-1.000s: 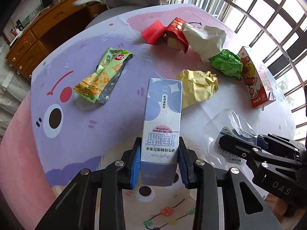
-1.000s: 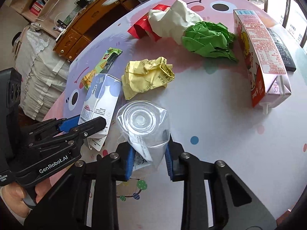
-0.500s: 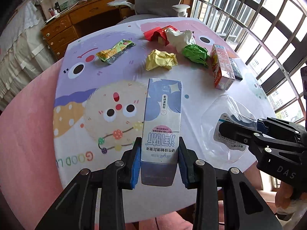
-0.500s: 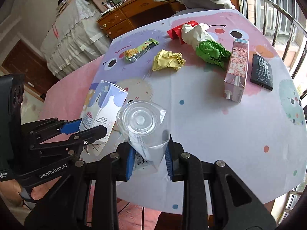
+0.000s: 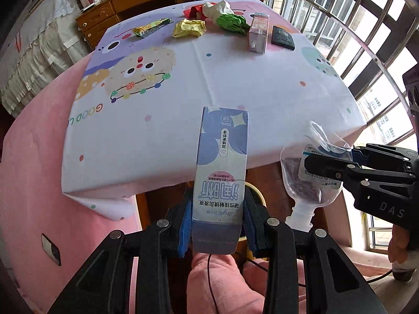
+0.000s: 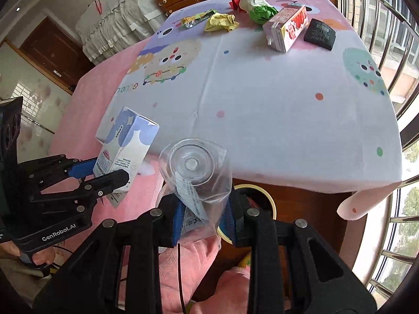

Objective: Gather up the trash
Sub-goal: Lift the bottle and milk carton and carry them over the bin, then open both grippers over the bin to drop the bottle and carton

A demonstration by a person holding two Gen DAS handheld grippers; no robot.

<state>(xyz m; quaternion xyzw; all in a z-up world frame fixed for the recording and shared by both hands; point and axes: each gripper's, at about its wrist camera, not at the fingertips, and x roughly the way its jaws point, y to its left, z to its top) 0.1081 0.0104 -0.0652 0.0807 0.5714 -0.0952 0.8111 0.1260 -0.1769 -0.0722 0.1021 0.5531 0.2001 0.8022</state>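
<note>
My left gripper (image 5: 216, 222) is shut on a tall blue-and-white carton (image 5: 222, 172), held off the table's near edge. The same carton (image 6: 125, 149) shows at the left of the right wrist view. My right gripper (image 6: 204, 219) is shut on a crushed clear plastic bottle (image 6: 196, 170); in the left wrist view that bottle (image 5: 311, 178) hangs cap-down. Below both, a yellow-rimmed bin (image 6: 264, 196) stands by the table, partly hidden. On the far side of the table lie a yellow paper ball (image 5: 189, 27), a green paper ball (image 5: 231, 22), a snack wrapper (image 5: 150, 27) and a pink juice carton (image 5: 258, 32).
The table carries a cartoon-printed cloth (image 5: 209, 83) that overhangs its near edge. A black box (image 5: 282, 38) lies beside the juice carton. Red and white crumpled paper (image 5: 209, 10) sit at the far edge. Window bars (image 5: 353, 26) run along the right; a wooden desk (image 5: 136, 2) stands behind.
Both grippers have pulled back off the table toward its near edge, each still holding its item. The table's trash now looks far away, and the bin has come into view below.
</note>
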